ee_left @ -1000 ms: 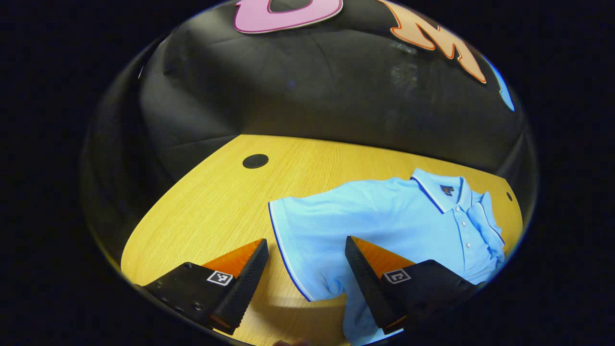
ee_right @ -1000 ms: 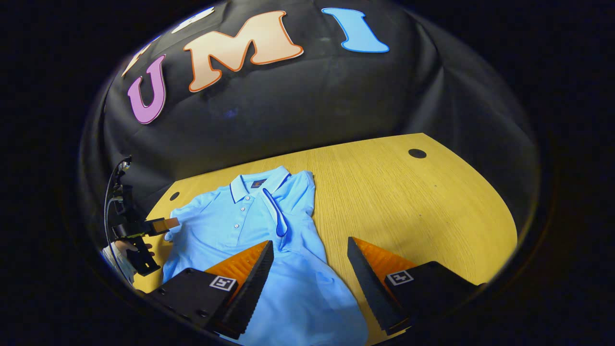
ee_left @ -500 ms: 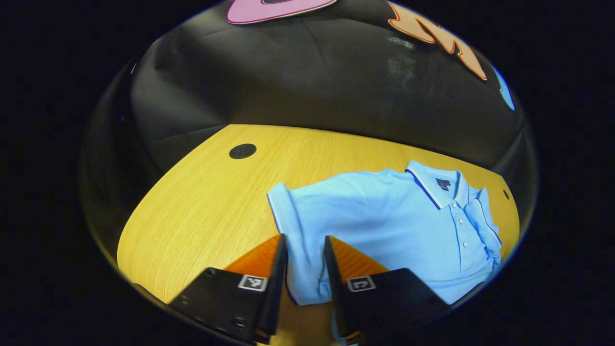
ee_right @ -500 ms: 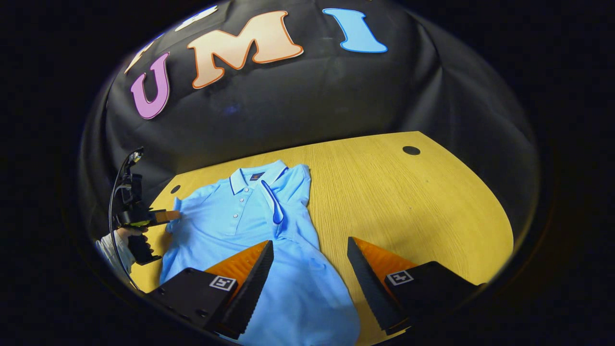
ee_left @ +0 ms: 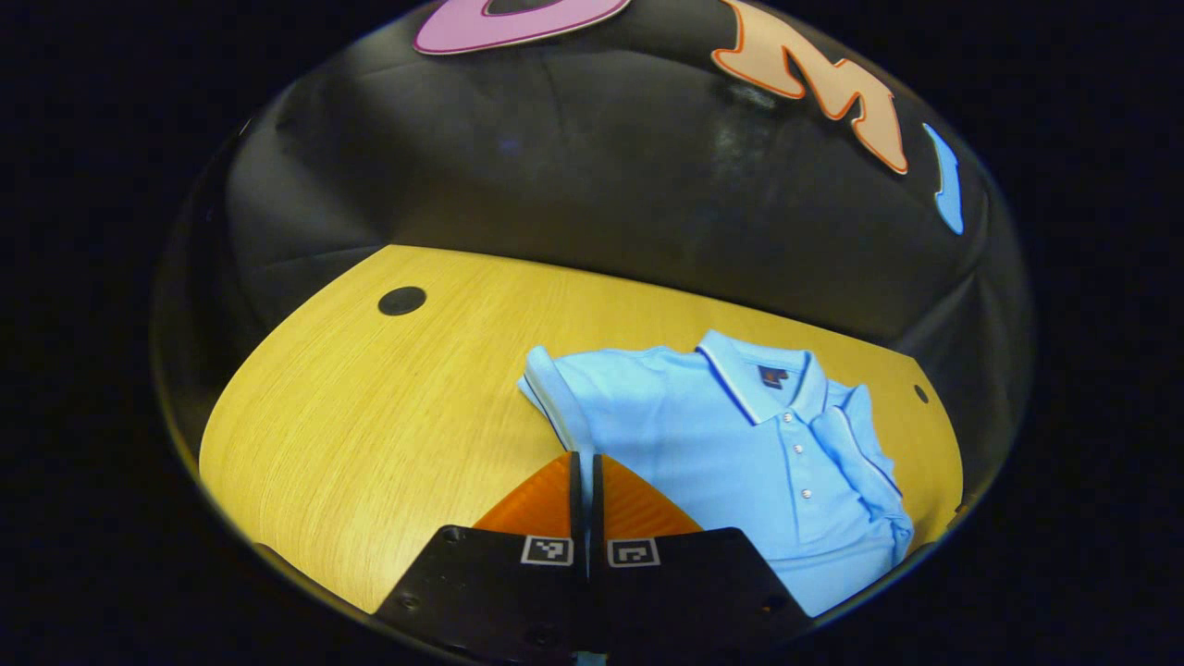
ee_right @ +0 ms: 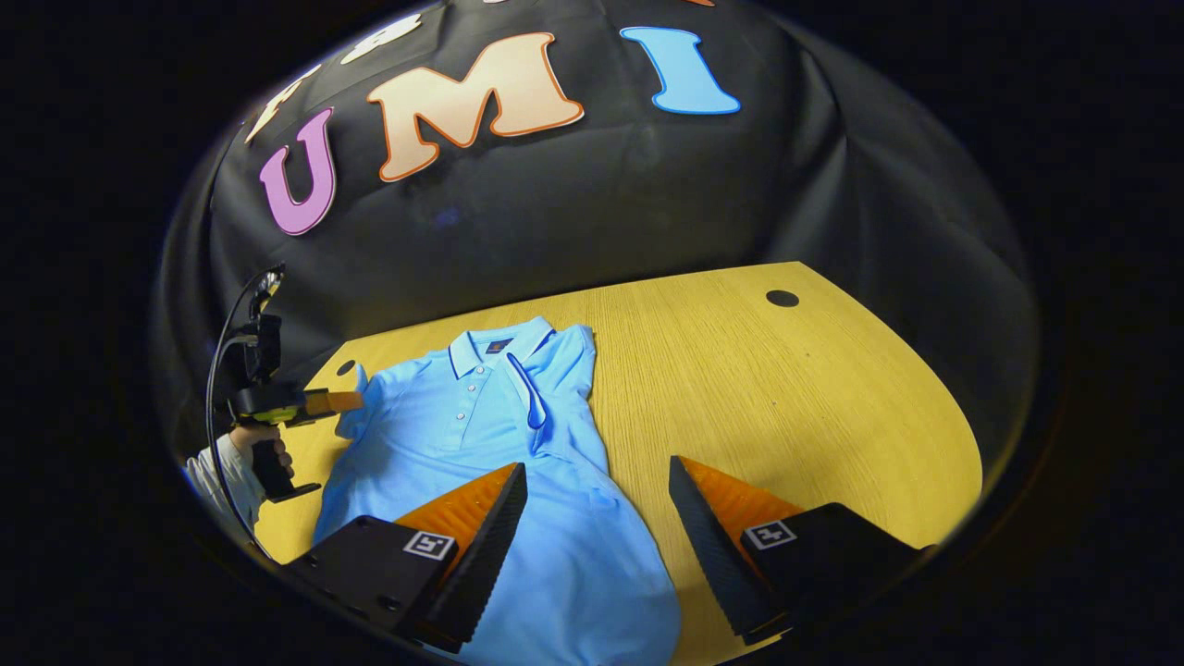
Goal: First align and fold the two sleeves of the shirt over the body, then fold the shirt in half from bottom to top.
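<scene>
Left tongs (ee_left: 585, 481) have just clamped onto the shirt's (ee_left: 731, 435) sleeve (ee_left: 548, 388); right tongs (ee_right: 597, 518) hang wide, so I'd fold next.

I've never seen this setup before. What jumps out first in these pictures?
A light blue polo shirt lies spread on a yellow wooden table, one sleeve already folded over its body. The left gripper is shut on the other sleeve, while the right gripper hangs open above the shirt's lower part.
</scene>
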Motion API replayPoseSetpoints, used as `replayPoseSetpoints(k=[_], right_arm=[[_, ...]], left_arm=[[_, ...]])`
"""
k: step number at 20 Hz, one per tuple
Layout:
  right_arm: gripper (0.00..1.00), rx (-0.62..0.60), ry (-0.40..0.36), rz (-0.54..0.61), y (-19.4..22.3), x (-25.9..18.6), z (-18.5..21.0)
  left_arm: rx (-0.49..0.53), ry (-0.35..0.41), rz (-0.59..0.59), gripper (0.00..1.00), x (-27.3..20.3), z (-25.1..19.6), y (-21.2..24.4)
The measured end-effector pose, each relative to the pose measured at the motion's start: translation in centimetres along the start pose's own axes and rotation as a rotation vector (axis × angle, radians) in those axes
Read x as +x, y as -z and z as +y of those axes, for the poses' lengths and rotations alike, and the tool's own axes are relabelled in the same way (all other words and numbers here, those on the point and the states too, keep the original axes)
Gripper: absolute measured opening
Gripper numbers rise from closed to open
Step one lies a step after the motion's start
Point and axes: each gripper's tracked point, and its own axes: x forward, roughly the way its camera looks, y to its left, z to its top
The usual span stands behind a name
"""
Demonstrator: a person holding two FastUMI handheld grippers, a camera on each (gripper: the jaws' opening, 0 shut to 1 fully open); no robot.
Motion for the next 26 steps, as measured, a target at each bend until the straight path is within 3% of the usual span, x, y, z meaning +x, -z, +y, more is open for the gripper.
replayPoseSetpoints(k=[5, 12, 13, 17, 20, 26], right_arm=[[0.97, 0.009, -0.001, -0.001, 0.7, -0.8, 0.0], [0.97, 0.024, 0.009, 0.002, 1.2, -0.7, 0.5], [0.97, 0.028, 0.013, 0.001, 1.2, -0.4, 0.6], [0.97, 0.034, 0.029, -0.016, 1.1, -0.2, 1.3], [0.97, 0.015, 0.032, -0.042, 0.8, -0.9, 1.8], [0.97, -0.088, -0.043, -0.090, 1.5, -4.7, 3.8]], left_arm=[[0.096, 0.123, -0.005, 0.00, -1.1, -6.9, -0.4], [0.190, 0.150, 0.047, 0.00, 0.6, -9.9, 2.7], [0.179, 0.199, 0.053, 0.09, 0.0, -10.9, 3.2], [0.202, 0.228, -0.029, 0.99, -1.9, -10.5, 2.1], [0.170, 0.219, -0.069, 0.96, -5.0, -9.4, 1.6], [0.125, 0.144, -0.113, 0.96, -12.9, -5.5, 2.4]])
